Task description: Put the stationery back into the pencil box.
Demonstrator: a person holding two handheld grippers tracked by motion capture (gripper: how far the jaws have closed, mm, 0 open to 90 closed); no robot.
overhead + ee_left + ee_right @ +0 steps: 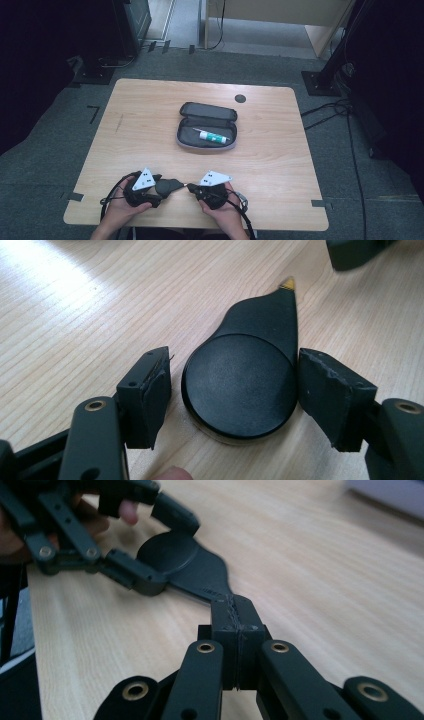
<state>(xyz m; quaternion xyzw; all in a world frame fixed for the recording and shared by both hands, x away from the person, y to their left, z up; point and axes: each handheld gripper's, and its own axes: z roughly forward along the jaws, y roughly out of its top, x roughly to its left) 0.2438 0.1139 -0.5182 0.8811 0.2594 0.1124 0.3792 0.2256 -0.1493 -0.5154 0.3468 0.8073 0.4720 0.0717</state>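
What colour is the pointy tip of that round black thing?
Golden yellow tip on the round black thing, clearest in the left gripper view.

A: The high view looks forward and down from above the near edge of the table [150,100]?

B: Yes. Each gripper view sits low and close, looking along its own jaws. All three share the black teardrop tool [245,380] at the high view's lower centre.

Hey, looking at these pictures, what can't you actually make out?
- Black teardrop-shaped object: its identity; its yellow tip is blurred in the left gripper view and hidden by the right gripper.
- Tube in the open case: label too small, high view.
- Case: blurred, cut off, right gripper view.
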